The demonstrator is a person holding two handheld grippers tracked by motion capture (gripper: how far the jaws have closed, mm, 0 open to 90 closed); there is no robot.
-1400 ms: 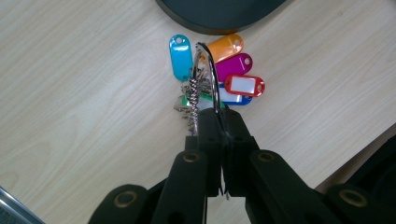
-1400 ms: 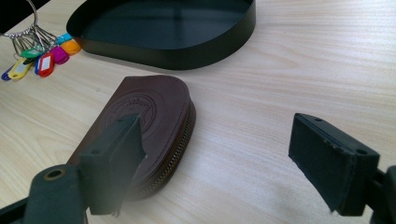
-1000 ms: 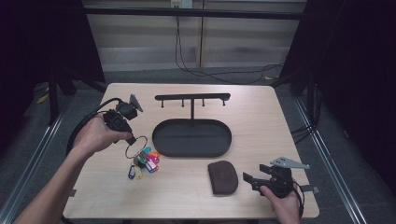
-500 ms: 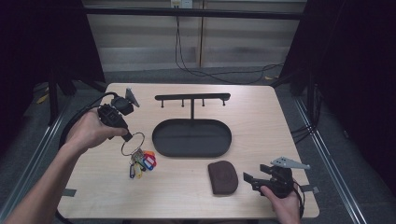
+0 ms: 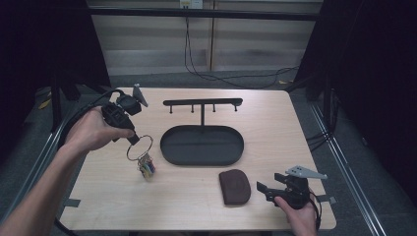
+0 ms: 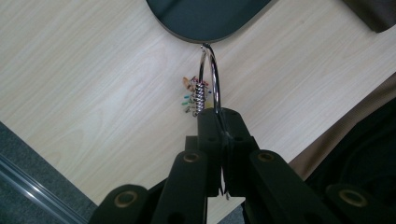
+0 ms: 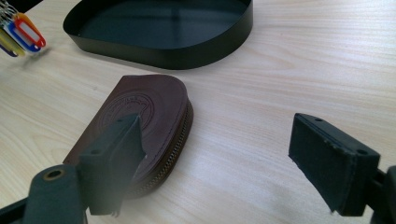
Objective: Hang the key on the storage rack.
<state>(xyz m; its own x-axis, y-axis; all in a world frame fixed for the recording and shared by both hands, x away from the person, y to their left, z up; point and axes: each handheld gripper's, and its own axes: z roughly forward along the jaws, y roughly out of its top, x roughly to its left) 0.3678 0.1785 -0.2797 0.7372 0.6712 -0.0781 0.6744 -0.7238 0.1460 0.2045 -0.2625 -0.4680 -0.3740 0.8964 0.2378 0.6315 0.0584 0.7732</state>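
Observation:
My left gripper (image 5: pixel 134 140) is shut on a large metal key ring (image 5: pixel 140 147), left of the black oval tray (image 5: pixel 202 145). A bunch of coloured key tags (image 5: pixel 146 167) hangs from the ring, close over the table. In the left gripper view the jaws (image 6: pixel 223 122) pinch the ring (image 6: pixel 215 79) edge-on, with the tags (image 6: pixel 192 95) below it. My right gripper (image 5: pixel 264 191) stands open at the table's front right, just right of a brown leather pouch (image 5: pixel 234 186). In the right gripper view the pouch (image 7: pixel 140 107) lies by the left jaw, not between the two.
A black rack with hooks (image 5: pixel 202 103) rises from the back of the tray. The tray's wall (image 7: pixel 187 58) stands just beyond the pouch. Bare wood lies to the right of the tray and along the front left. A dark floor and cables surround the table.
My left gripper has lifted the ring a little, drawing the tags from a spread on the table into a hanging bunch. The right gripper has stayed put.

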